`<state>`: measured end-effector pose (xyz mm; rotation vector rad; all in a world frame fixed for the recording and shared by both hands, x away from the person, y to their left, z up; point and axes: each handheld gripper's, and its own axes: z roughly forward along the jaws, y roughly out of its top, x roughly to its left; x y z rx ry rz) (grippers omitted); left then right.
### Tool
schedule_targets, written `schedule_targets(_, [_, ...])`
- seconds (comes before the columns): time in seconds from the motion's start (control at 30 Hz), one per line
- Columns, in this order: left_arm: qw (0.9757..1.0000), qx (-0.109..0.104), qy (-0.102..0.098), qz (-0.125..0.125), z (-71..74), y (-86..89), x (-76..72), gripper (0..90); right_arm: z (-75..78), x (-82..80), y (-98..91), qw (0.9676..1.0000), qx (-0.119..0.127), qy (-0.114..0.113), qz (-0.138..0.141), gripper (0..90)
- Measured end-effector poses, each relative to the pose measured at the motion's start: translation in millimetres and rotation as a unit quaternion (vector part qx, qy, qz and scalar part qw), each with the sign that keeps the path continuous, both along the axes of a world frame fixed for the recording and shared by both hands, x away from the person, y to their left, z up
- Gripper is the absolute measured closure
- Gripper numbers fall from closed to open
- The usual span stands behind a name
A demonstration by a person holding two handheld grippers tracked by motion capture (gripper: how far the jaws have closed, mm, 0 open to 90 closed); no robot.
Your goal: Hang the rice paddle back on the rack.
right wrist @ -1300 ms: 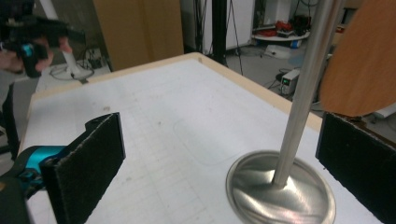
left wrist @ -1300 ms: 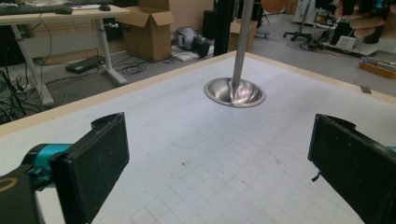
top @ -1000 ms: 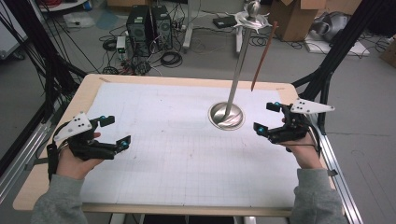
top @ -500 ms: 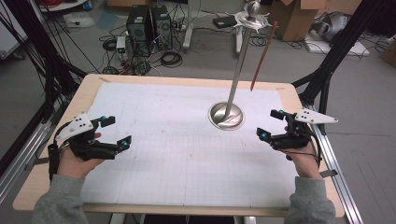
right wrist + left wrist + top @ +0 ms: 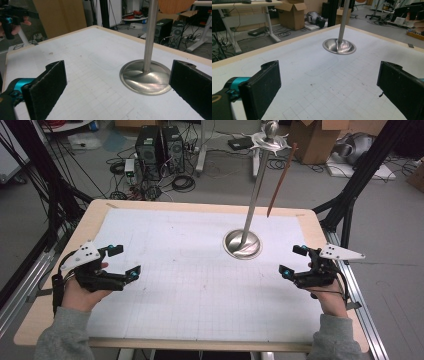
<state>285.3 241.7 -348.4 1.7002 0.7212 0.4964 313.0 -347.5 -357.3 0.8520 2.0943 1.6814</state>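
A metal stand with a round dish-shaped base [image 5: 242, 244] and a tall pole [image 5: 256, 185] rises from the white grid mat [image 5: 190, 285], right of centre. A thin brown stick [image 5: 280, 177] hangs from its star-shaped top. My left gripper [image 5: 125, 261] hovers open over the mat's left side with nothing between its jaws. My right gripper [image 5: 293, 260] is open and empty at the right side, just near of the base. The left gripper view shows its open gripper [image 5: 332, 92] and the base [image 5: 339, 46] farther off. In the right gripper view the base [image 5: 146, 77] lies close ahead of the open gripper [image 5: 120, 87].
The mat covers a wooden table [image 5: 95, 222] with a bare rim. Computer towers [image 5: 157, 145], cables and cardboard boxes [image 5: 315, 137] stand on the floor beyond the far edge. Black frame struts [image 5: 350, 205] rise at both sides. The other hand's gripper [image 5: 10, 15] appears far off.
My right gripper has drawn back toward the person's side of the table and slightly outward. The left gripper has barely moved. Both stay open.
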Motion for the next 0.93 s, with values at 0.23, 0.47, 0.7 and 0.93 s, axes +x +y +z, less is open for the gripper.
schedule_targets(0.23, [1.0,0.0,0.003,0.003,-2.7,0.8,2.1,5.6,-5.9,-3.3,-5.4,1.0,0.002,0.007,-0.002,0.1])
schedule_targets(0.47, [1.0,-0.001,0.005,0.007,-4.2,3.9,3.0,5.6,-15.9,-5.4,-10.0,0.9997,0.01,0.02,-0.002,0.1])
schedule_targets(0.7, [0.9999,-0.005,0.005,0.011,-6.3,6.4,4.3,5.6,-15.2,-8.9,-13.0,0.9998,0.009,0.018,-0.001,0.1])
schedule_targets(0.93, [0.9999,-0.008,0.006,0.009,-7.4,5.9,5.4,5.6,-16.5,-7.3,-7.0,0.9998,0.004,0.018,0.011,0.2])
